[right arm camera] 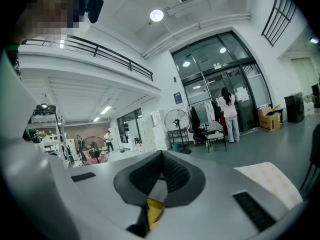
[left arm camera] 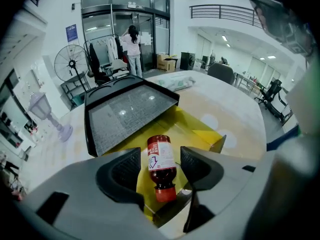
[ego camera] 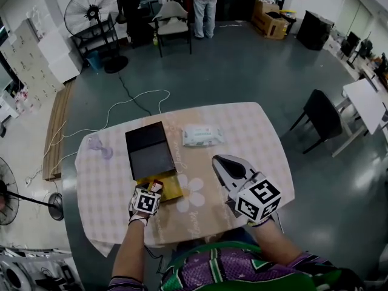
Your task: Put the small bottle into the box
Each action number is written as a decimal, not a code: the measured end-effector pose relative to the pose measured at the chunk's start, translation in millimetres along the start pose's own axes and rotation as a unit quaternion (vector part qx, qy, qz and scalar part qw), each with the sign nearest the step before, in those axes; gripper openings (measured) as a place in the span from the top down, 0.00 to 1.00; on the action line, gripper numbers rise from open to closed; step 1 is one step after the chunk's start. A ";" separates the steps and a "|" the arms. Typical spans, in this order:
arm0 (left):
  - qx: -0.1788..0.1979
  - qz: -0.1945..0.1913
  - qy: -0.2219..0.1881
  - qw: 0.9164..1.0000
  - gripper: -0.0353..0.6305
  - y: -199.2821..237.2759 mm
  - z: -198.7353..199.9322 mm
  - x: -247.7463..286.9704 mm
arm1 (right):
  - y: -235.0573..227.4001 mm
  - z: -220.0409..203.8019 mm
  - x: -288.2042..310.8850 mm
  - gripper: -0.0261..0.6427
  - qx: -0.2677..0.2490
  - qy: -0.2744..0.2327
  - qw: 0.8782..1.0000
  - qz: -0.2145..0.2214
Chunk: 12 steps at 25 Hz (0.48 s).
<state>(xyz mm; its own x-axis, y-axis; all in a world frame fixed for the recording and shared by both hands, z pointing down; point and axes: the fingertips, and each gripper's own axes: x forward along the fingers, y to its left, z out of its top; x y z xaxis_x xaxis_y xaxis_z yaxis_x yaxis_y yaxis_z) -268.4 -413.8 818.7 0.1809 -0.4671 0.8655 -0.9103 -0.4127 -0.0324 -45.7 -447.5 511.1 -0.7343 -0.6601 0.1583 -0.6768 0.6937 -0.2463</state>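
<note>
The small bottle [left arm camera: 161,165], with dark red contents, a white label and a red cap, lies on its side on the yellow floor of the open box [left arm camera: 202,126]. Its cap points toward me. The box's black lid [left arm camera: 125,111] stands folded back behind it. My left gripper [left arm camera: 160,160] is open, one jaw on each side of the bottle, and neither pad presses on it. In the head view the left gripper [ego camera: 153,190] hangs over the box [ego camera: 173,190] at the table's near edge. My right gripper [ego camera: 220,161] hovers to the box's right, shut [right arm camera: 161,159] with nothing held.
A white pack of wipes [ego camera: 202,136] lies behind the box to the right. A small clear lamp-like ornament [ego camera: 97,144] stands at the table's left. The checked tablecloth [ego camera: 254,132] covers the table. A black chair [ego camera: 319,117] stands off to the right, and a person stands far back.
</note>
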 end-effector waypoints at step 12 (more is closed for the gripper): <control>-0.043 0.015 -0.087 0.995 0.54 1.5 13.7 -77.5 | 34.1 43.1 -35.5 0.95 -0.031 -0.012 0.999 -0.022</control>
<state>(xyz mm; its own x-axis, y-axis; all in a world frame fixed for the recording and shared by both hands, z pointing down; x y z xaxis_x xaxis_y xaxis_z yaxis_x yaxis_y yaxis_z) -278.6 -388.9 744.7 0.2083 -0.6095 0.7649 -0.9433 -0.3317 -0.0074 -40.4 -412.8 455.9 -0.7027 -0.6968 0.1437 -0.7109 0.6798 -0.1800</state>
